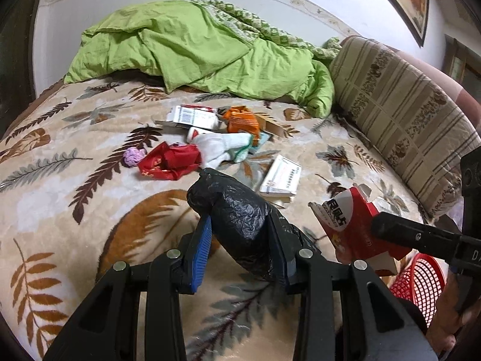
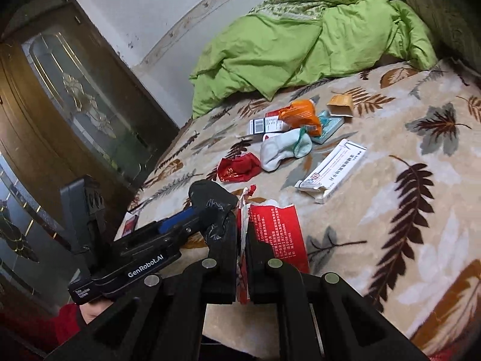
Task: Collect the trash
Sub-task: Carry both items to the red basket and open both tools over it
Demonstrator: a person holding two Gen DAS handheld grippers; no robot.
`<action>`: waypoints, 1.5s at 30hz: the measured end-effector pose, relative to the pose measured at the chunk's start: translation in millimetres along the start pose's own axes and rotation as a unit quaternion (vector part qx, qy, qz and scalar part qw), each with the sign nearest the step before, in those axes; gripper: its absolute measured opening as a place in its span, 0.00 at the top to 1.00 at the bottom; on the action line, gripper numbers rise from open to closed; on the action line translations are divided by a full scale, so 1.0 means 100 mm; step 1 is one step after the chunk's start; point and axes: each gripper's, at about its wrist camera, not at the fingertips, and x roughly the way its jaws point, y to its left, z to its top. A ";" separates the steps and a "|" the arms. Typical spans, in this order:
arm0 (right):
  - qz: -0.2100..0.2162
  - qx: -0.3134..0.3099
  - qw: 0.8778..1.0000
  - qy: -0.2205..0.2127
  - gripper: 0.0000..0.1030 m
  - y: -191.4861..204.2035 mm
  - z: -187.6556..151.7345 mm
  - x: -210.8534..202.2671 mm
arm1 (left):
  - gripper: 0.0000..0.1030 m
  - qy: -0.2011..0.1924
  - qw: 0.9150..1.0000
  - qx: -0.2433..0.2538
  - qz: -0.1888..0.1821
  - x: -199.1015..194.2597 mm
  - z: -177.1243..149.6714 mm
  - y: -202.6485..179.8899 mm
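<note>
My left gripper (image 1: 240, 234) is shut on a crumpled black plastic bag (image 1: 234, 210) held above the bed; it also shows in the right wrist view (image 2: 213, 198). My right gripper (image 2: 242, 240) is shut on a torn red and white carton (image 2: 276, 234), which shows at the right of the left wrist view (image 1: 348, 222). More trash lies on the blanket: a red wrapper (image 1: 171, 161), a white sock (image 1: 219, 147), an orange packet (image 1: 242, 120), a white box (image 1: 281, 177) and a white and red box (image 1: 192, 115).
A leaf-patterned blanket (image 1: 75, 210) covers the bed. A green duvet (image 1: 195, 48) is heaped at the far side. A striped bolster (image 1: 399, 114) lies along the right. A red mesh basket (image 1: 418, 282) sits low right. A wooden door (image 2: 75, 96) stands left.
</note>
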 end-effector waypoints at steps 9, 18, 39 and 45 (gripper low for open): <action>-0.008 0.017 0.999 -0.026 0.95 -0.03 -0.12 -0.47 | 0.65 -0.006 0.999 0.030 -0.037 -0.19 0.02 -0.39; -0.051 0.058 0.994 -0.075 0.95 -0.28 -0.27 -1.30 | 0.65 0.008 0.990 0.090 -0.105 -0.27 0.02 -1.13; -0.217 0.206 0.942 -0.153 0.73 -1.18 -1.12 -2.87 | 0.41 0.116 0.929 0.250 -0.245 -0.01 -0.61 -3.08; -0.194 0.187 0.949 -0.164 0.69 -1.10 -1.05 -2.86 | 0.34 0.103 0.942 0.231 -0.222 -0.13 -0.52 -2.93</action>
